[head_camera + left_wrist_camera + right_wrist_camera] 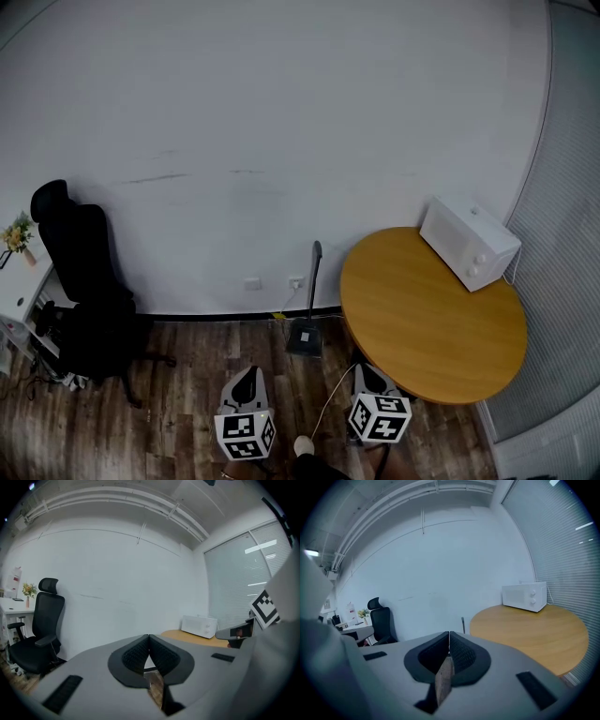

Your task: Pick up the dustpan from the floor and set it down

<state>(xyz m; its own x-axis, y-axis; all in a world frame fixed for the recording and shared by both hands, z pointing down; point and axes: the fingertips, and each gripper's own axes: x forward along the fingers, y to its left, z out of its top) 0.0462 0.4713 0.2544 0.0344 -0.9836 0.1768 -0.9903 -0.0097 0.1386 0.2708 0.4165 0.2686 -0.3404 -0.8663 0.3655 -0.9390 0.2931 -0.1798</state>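
The jaws of the left gripper [149,638] are pressed together with nothing between them, and those of the right gripper [449,637] are likewise closed and empty, both above the wooden floor [187,412]. Ahead of them, apart from both, the dustpan [306,336] sits on the floor against the white wall [281,112], its long handle upright. It stands just beside the round worktop [422,337] carrying a white microwave [469,242], with a black office chair [84,281] well to the left.
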